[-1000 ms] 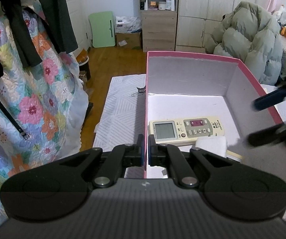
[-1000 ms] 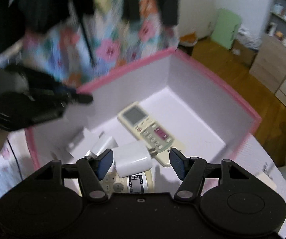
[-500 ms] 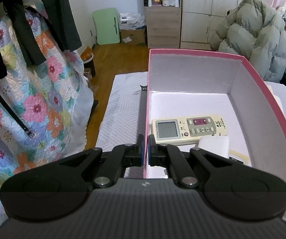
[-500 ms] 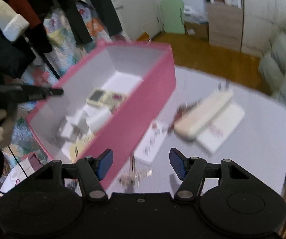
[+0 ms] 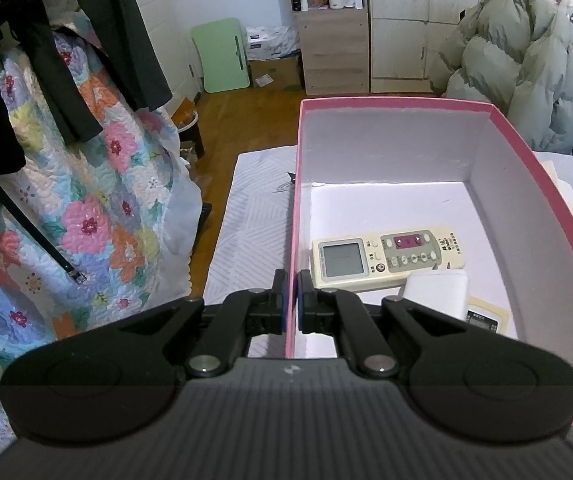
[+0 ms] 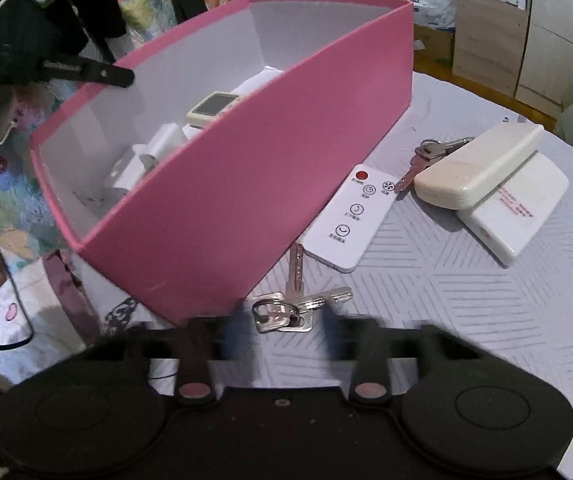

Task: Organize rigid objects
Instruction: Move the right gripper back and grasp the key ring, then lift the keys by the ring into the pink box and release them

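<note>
**Box wall pinched at left, keys lined up at right**

At the far left of the scene, the left gripper is seen clamped on the near-left wall of the pink box, one finger outside and one inside the rim. Inside the box, an air-conditioner remote is laid flat on the white floor, with a white charger block just beside it and a second small remote partly hidden beneath.

Further right, on the grey patterned tablecloth, the items not yet sorted are found: a bunch of silver keys touching the foot of the box, a flat white fan remote, a second set of keys with a red head, and a cream case resting on a white box.

The right gripper is held with its jaws spread apart and nothing between them, just over the silver keys; its fingers are blurred, so whether contact is made cannot be told.

A clean grasp may be spoiled by the keys lying flat and loose on their ring: a single blade could be caught and the rest left dangling, or all could be pushed under the box. The left finger may also be fouled by the box wall, and the box could be tipped if the pinch at its rim is pulled.
</note>
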`<state>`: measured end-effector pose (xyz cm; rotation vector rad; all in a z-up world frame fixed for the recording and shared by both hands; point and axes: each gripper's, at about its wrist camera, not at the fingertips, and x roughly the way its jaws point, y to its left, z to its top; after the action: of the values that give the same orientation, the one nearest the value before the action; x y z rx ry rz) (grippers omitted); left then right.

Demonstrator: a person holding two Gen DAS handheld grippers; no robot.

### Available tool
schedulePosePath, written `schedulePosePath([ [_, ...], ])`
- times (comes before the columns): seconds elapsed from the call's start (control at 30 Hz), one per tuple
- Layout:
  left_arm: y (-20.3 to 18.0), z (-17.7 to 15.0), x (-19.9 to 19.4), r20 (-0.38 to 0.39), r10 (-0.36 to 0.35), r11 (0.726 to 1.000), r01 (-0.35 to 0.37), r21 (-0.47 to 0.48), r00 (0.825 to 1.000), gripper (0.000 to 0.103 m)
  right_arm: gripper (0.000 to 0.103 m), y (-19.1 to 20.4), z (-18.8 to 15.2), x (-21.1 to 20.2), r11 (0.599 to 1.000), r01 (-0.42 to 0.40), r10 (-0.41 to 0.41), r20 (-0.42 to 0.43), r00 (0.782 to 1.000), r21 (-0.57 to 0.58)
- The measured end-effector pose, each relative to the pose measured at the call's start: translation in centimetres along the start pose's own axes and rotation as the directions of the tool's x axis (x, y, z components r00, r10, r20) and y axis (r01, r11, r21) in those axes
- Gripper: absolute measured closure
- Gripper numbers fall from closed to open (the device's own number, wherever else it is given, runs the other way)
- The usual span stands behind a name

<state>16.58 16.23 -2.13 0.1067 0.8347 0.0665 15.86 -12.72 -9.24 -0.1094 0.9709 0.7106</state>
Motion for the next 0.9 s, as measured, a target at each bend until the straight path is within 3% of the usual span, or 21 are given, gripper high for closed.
schedulePosePath([
  [0.1,-0.1,0.0,-0.1,0.0,0.007,1.0,-0.007,0.008,1.0,0.099,0.075,-1.7,0.4,-0.6,0.992,-0.029,0.024,0.046,0.999,0.121],
  [0.2,-0.2,-0.1,-0.2,0.0,0.006,1.0,-0.006,0.004,1.0,0.099,0.075,-2.8,0.7,-1.8,0.986,-0.032,0.018,0.088,0.996,0.162],
  [0.63,-0.2,0.0,-0.7,0.02,0.011,0.999,-0.011,0.032,1.0,0.1,0.075,-3.8,0.8,-5.6,0.984,-0.021,-0.007,0.152,0.988,0.179],
  [0.67,-0.2,-0.1,-0.9,0.025,0.014,0.999,-0.015,0.034,1.0,0.1,0.079,-3.9,0.8,-5.9,0.983,-0.021,-0.008,0.158,0.987,0.181],
  [0.7,-0.4,-0.3,-1.1,0.034,0.022,0.999,-0.024,0.043,0.999,0.1,0.097,-4.1,0.8,-6.2,0.983,-0.021,-0.01,0.164,0.986,0.182],
  [0.9,-0.7,-0.6,-1.5,0.055,0.042,0.998,-0.044,0.041,0.998,0.099,0.098,-4.0,1.6,-7.9,0.985,-0.019,-0.017,0.209,0.978,0.169],
])
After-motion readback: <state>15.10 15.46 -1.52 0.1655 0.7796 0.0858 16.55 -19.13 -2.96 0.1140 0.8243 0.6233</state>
